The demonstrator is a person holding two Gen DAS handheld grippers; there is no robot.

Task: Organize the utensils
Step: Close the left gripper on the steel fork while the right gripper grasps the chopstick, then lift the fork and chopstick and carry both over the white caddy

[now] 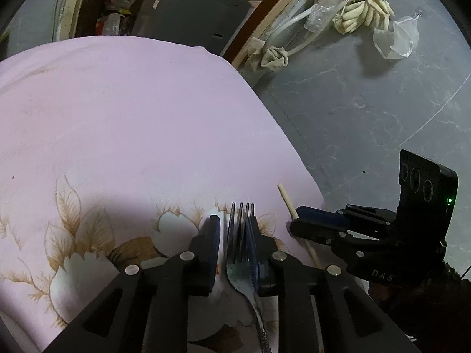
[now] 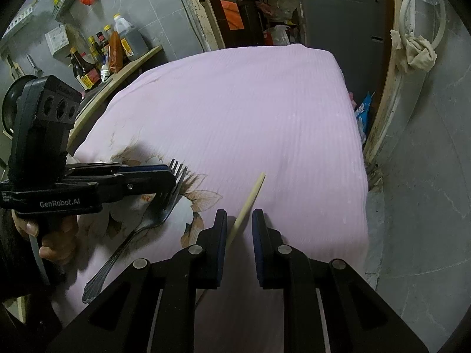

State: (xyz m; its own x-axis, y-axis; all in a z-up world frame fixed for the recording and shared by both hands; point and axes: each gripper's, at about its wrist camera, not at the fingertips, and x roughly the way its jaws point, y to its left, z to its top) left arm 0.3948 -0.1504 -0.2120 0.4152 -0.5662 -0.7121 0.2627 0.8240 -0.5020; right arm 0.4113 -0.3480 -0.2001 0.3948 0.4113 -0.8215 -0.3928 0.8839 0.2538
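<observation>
A metal fork (image 1: 240, 253) lies on the pink flowered cloth (image 1: 132, 123). My left gripper (image 1: 232, 223) is open around the fork's head, one finger on each side, low over the cloth. The fork (image 2: 138, 232) also shows in the right wrist view, with the left gripper (image 2: 169, 173) at its tines. A pale wooden chopstick (image 2: 247, 206) lies on the cloth (image 2: 250, 111). My right gripper (image 2: 239, 217) is open around it, the stick close to the left finger. The chopstick (image 1: 287, 201) and right gripper (image 1: 297, 220) also show in the left wrist view.
The cloth covers a raised table whose right edge drops to a grey marble floor (image 1: 368, 111). Rags and hoses (image 1: 350, 8) lie by a wooden door frame. A shelf with sauce bottles (image 2: 103, 56) stands at the far left.
</observation>
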